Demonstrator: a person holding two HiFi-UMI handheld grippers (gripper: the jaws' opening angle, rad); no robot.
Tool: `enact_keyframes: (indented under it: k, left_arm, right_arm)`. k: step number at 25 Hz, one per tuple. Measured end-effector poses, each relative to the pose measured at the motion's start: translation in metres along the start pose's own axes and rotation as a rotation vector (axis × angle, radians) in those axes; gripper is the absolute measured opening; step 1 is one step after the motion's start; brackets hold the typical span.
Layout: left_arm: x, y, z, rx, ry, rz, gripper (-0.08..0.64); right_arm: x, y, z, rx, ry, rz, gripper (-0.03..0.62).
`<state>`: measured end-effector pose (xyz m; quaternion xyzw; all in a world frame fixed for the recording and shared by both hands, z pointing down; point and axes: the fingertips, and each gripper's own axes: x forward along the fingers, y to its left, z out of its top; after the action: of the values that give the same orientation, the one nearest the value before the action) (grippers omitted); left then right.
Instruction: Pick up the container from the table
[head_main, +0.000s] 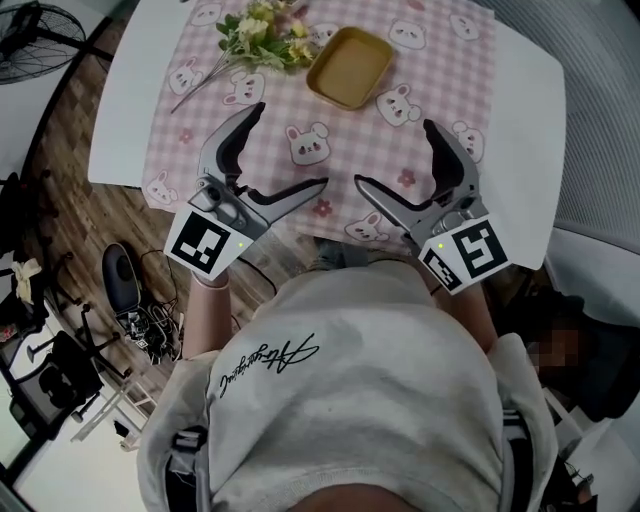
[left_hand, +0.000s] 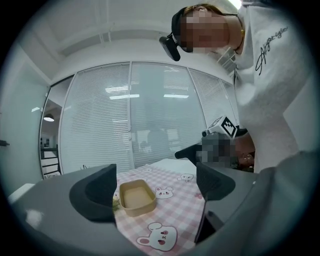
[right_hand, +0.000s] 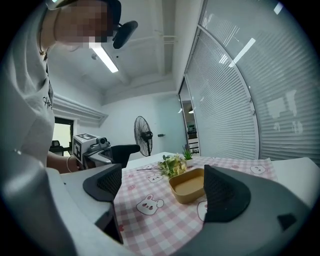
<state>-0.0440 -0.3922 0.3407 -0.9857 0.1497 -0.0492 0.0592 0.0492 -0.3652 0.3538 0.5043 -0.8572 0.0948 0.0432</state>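
Note:
An empty tan rectangular container (head_main: 348, 67) sits on the pink bunny-print cloth (head_main: 440, 90) toward the far side of the table. My left gripper (head_main: 292, 145) is held above the near left part of the cloth, open and empty. At the near right, my right gripper (head_main: 393, 153) is open with nothing in it. Both are well short of the container. The left gripper view has the container (left_hand: 136, 197) ahead between the open jaws of the left gripper (left_hand: 155, 187). From the right gripper (right_hand: 162, 187), the container (right_hand: 189, 185) lies ahead, close to the right jaw.
A bunch of yellow-white flowers (head_main: 262, 35) lies just left of the container, touching or nearly so. The cloth covers a white table (head_main: 530, 120). A standing fan (right_hand: 143, 135) is beyond the table's left end. Chair bases and cables (head_main: 120, 285) crowd the floor at left.

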Motion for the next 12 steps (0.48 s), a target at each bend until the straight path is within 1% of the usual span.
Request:
enact_keyframes:
  k: [4, 9, 12]
  left_arm:
    - [0.01, 0.008, -0.012, -0.003, 0.021, 0.005, 0.478]
    - [0.022, 0.019, -0.032, 0.022, 0.076, 0.009, 0.477]
    - [0.028, 0.025, -0.039, -0.005, 0.078, 0.006, 0.478]
  right_arm:
    - [0.011, -0.008, -0.005, -0.006, 0.016, 0.014, 0.499]
    - [0.025, -0.023, -0.017, 0.001, 0.046, 0.016, 0.499]
    - [0.034, -0.028, -0.024, 0.009, 0.064, 0.021, 0.497]
